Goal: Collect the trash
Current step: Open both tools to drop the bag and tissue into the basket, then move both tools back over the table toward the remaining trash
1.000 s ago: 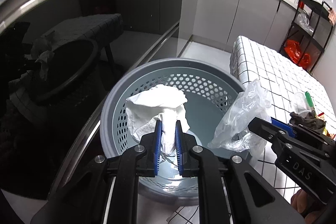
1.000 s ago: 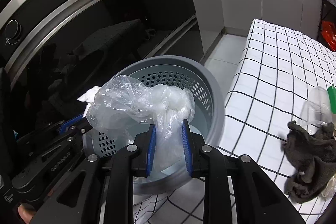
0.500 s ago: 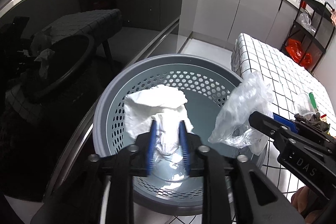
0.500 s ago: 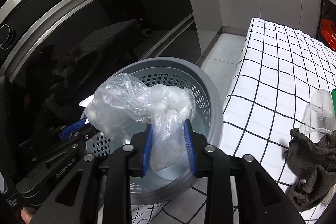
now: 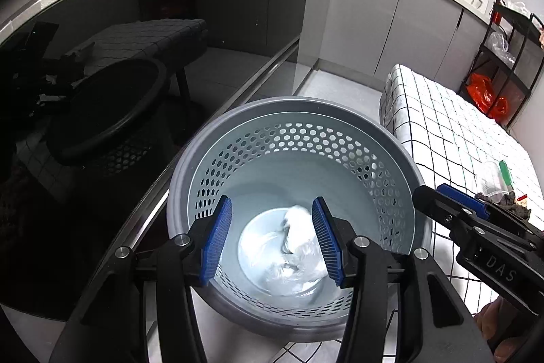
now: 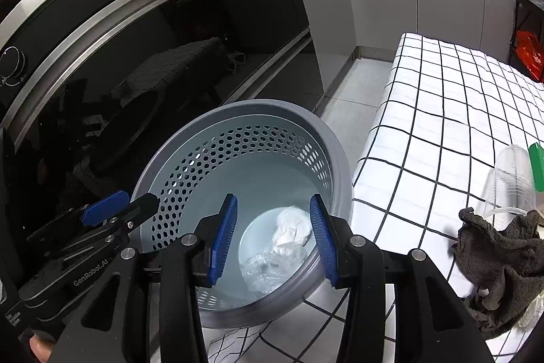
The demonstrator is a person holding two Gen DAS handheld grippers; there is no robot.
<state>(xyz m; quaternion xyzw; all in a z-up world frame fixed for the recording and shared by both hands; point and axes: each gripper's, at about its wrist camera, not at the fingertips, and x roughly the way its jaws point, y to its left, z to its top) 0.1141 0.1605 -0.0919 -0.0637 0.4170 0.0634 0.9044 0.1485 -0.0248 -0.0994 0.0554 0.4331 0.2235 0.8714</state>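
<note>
Both pieces now lie in the grey perforated plastic basket [image 5: 340, 138]: white crumpled tissue [image 6: 292, 228], clear plastic bag [image 6: 268, 271]. My left hand-held gripper [image 5: 270, 240] and right hand-held gripper [image 6: 273, 240] are opening, empty; such light, soft trash I pinch anywhere.

Both handheld grippers angling downward, side by side.
The black left gripper with blue ribbed pads [image 5: 272, 237] and its right twin [image 6: 272, 238] are opening their jaws, nothing between them.

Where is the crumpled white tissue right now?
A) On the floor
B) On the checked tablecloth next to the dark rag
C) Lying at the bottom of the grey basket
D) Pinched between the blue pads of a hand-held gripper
C: the white tissue lies on the bottom of the grey basket, beside the clear plastic bag, with nothing between the blue pads above it.
</note>
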